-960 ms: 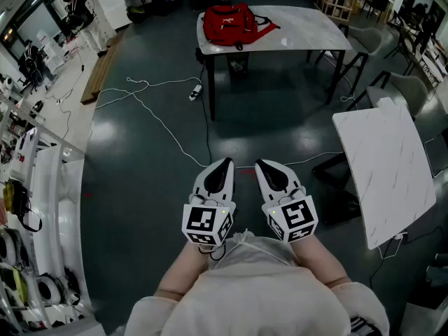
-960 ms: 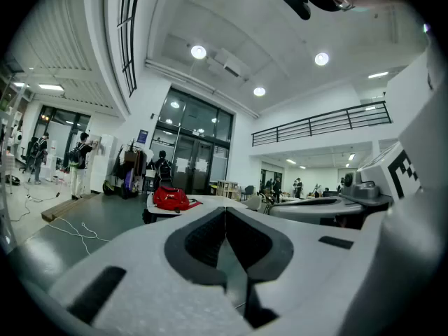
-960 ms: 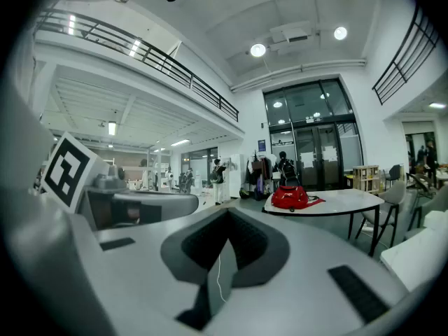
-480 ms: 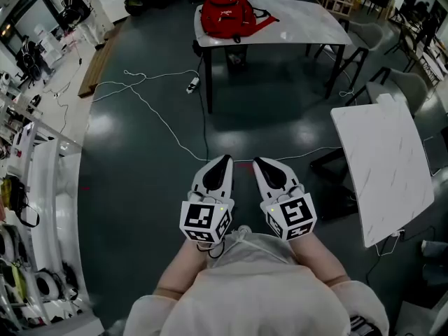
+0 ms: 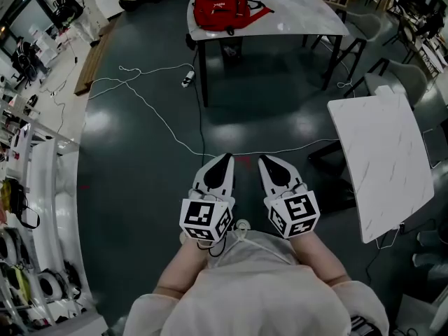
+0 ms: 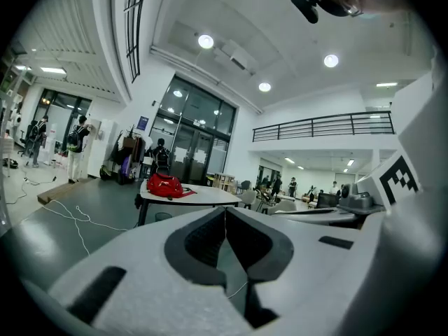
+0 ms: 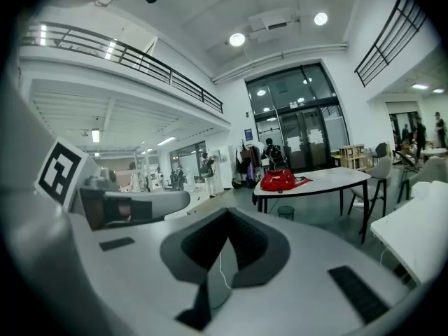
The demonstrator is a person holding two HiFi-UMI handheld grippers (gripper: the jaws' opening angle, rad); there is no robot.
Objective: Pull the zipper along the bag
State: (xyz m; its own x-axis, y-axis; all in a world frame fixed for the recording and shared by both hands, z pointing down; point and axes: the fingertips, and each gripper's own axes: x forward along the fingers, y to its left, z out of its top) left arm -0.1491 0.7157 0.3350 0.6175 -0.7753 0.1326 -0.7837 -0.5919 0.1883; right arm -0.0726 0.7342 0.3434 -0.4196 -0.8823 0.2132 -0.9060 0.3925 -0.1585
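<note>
A red bag (image 5: 221, 8) lies on the left end of a white marble table (image 5: 301, 16) far ahead; it shows small in the left gripper view (image 6: 166, 185) and the right gripper view (image 7: 278, 180). My left gripper (image 5: 225, 160) and right gripper (image 5: 263, 161) are held side by side close to my body, over the dark floor, far from the bag. Both point roughly level toward the table. Each has its jaws closed tip to tip with nothing between them (image 6: 225, 210) (image 7: 226, 212).
A second white marble table (image 5: 381, 161) stands to my right, with chairs (image 5: 392, 82) beyond it. White cables (image 5: 150, 103) and a power strip (image 5: 188, 79) trail across the dark floor ahead. Shelving with gear (image 5: 28, 187) lines the left side. People stand by distant glass doors (image 6: 77, 142).
The bag and its table have slid up and left in the head view as I move forward. The right gripper has edged slightly forward; both stay shut.
</note>
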